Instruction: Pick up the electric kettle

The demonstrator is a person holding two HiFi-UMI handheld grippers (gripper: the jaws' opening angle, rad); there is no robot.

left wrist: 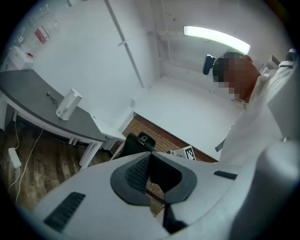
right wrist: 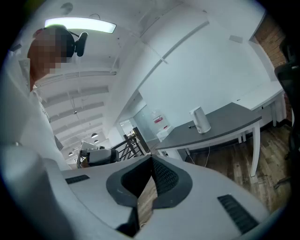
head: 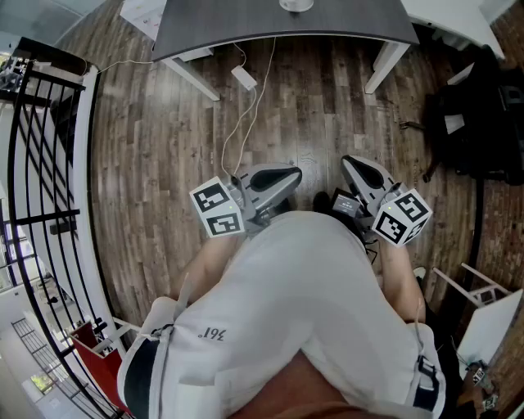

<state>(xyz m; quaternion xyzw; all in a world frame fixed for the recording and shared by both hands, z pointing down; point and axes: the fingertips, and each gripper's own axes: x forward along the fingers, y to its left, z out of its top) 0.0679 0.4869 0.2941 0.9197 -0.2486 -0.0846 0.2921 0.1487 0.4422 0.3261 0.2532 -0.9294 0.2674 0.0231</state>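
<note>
The white electric kettle (left wrist: 69, 104) stands far off on a dark grey table (left wrist: 33, 101). It shows in the right gripper view too, kettle (right wrist: 201, 120) on table (right wrist: 229, 123); in the head view only its base (head: 295, 4) shows at the top edge. I hold both grippers close to my body over the wooden floor, well short of the table. My left gripper (head: 288, 175) is shut with nothing in it, jaws together in its own view (left wrist: 150, 158). My right gripper (head: 350, 163) is likewise shut and holds nothing (right wrist: 151, 160).
A white power strip (head: 244, 78) with its cable lies on the floor before the table legs. A black bag (head: 479, 123) sits at the right, a black railing (head: 41, 164) runs along the left, and a white stand (head: 483, 303) is at lower right.
</note>
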